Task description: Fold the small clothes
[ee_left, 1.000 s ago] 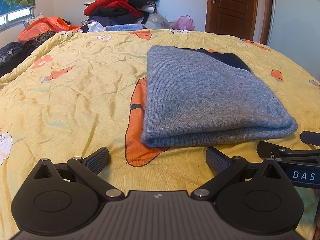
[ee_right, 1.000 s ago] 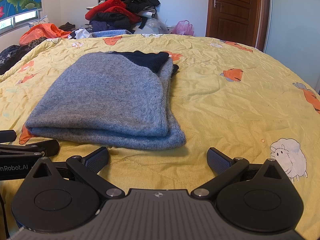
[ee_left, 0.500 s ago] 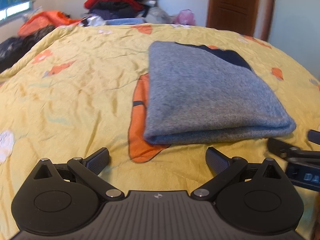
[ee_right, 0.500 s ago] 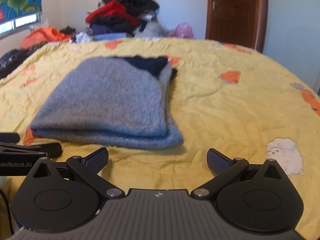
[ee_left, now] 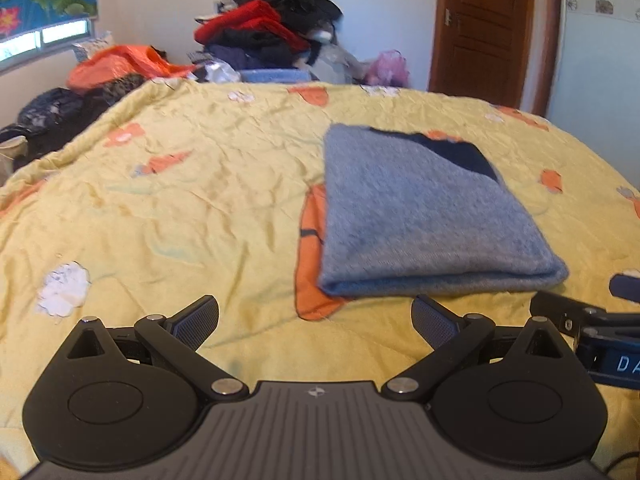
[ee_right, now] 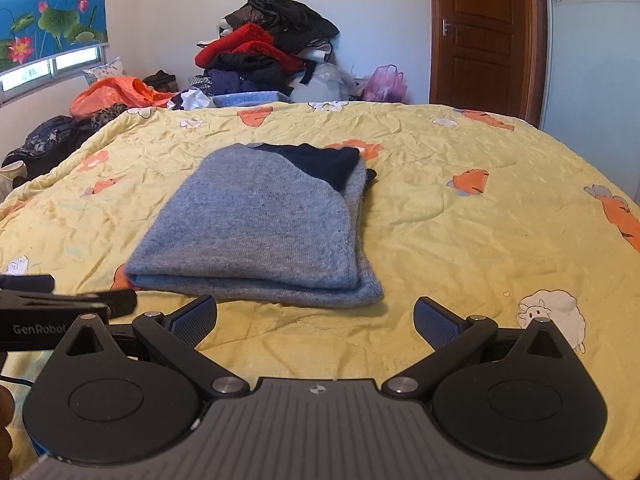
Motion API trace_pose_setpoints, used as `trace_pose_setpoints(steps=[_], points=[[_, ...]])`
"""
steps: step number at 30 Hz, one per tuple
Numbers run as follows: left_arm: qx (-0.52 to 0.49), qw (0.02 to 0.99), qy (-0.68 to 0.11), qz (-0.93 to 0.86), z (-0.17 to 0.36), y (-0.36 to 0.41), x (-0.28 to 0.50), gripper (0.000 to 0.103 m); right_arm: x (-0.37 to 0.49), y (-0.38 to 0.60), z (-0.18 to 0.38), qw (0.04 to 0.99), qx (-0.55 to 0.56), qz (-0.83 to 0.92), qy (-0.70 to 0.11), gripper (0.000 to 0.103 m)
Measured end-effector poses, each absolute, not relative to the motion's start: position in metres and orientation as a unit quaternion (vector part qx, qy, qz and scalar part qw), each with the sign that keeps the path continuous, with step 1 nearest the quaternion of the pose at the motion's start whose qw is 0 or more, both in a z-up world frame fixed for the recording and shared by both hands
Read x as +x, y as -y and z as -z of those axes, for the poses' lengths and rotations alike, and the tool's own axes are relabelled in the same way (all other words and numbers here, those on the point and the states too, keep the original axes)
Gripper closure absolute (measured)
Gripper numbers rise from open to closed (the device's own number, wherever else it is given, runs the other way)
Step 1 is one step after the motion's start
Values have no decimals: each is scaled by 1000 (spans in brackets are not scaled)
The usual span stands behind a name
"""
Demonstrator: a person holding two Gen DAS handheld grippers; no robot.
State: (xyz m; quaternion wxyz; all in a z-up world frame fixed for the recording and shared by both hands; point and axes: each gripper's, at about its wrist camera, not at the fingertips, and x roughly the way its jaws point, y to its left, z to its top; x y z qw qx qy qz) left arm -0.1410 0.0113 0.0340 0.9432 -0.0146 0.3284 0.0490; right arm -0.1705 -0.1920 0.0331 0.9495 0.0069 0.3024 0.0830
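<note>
Both tongs, left (ee_left: 315,316) and right (ee_right: 315,316), gape empty | folded grey knit sweater (ee_right: 260,228) on yellow quilted bed (ee_right: 460,240) | judged: fold done; withdraw clear, don't snag.

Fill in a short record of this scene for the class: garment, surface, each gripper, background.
garment: grey sweater with a navy part, folded flat, nothing gripping it
surface: yellow bedspread printed with carrots and sheep
left gripper: open, empty, short of the sweater's near edge
right gripper: open, empty, short of the sweater's near edge
background: clothes pile beyond the bed, brown wooden door shut
</note>
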Motion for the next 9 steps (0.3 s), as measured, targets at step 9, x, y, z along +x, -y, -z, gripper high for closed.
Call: trace_pose_setpoints(steps=[9], points=[[-14,945,-325,-15,-45,-12,-146,0,-166,191,-31,946,21,-84,-313,0]])
